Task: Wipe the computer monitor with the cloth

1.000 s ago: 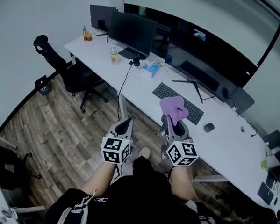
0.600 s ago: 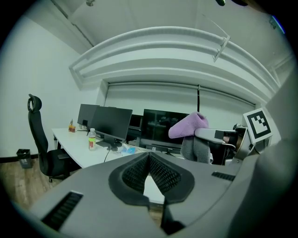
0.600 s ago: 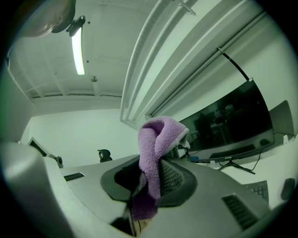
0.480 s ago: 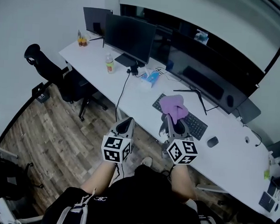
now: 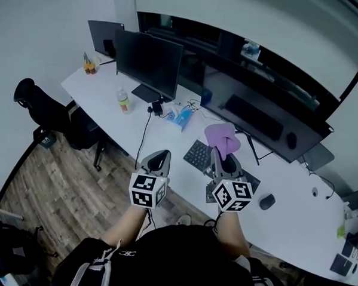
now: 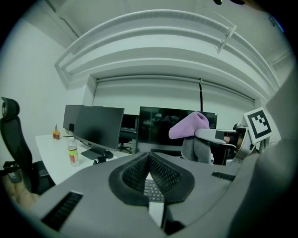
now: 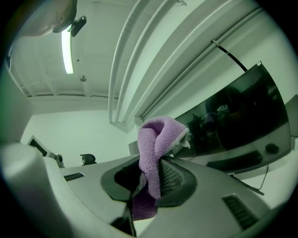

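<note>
White desk (image 5: pixel 295 218) and its long curved monitor (image 5: pixel 261 117) sit closer under the person than a second ago. The keyboard (image 5: pixel 194 153) is now just ahead of both grippers, so I'd say the approach is nearly done and wiping hasn't begun. The right gripper (image 5: pixel 221 155) is clamped on the purple cloth (image 5: pixel 222 137), bunched above its jaws and short of the screen. The left gripper (image 5: pixel 160 159) has its jaws together, empty.
</note>
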Demonstrator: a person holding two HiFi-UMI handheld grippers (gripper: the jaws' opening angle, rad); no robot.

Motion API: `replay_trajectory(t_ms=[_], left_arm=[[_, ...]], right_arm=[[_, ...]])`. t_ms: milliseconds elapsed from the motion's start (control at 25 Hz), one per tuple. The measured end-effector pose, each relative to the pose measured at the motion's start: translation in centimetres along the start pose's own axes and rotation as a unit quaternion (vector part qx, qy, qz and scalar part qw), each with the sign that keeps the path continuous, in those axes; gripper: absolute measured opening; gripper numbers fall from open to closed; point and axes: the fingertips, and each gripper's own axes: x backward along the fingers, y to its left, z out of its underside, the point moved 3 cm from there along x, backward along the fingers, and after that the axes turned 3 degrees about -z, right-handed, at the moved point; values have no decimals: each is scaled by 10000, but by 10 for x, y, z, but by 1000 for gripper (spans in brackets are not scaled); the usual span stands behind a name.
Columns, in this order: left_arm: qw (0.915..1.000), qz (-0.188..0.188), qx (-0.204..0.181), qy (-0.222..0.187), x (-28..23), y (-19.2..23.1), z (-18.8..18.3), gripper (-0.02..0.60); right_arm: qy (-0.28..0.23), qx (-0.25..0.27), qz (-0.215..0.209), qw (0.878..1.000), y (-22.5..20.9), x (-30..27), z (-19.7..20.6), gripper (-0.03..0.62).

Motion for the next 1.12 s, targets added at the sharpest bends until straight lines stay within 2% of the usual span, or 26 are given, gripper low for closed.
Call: replay_trajectory(t_ms=[280, 600, 800, 1120], left_arm=[[9997, 245, -17, 63, -80, -14, -19, 12], [9955, 884, -285, 186, -134, -61, -28, 12], [9909, 1291, -319, 213, -158, -81, -30, 12], [9757, 2134, -485, 117, -189, -91, -41, 12]], right_arm=[[-31, 32, 366, 9993, -64, -29, -13, 97], [-180, -166, 1122, 9934, -120, -3, -21, 97], [-259, -93, 1565, 9873, -137, 14, -28, 97], [-500, 105, 2312, 9716, -140, 18, -36, 97]])
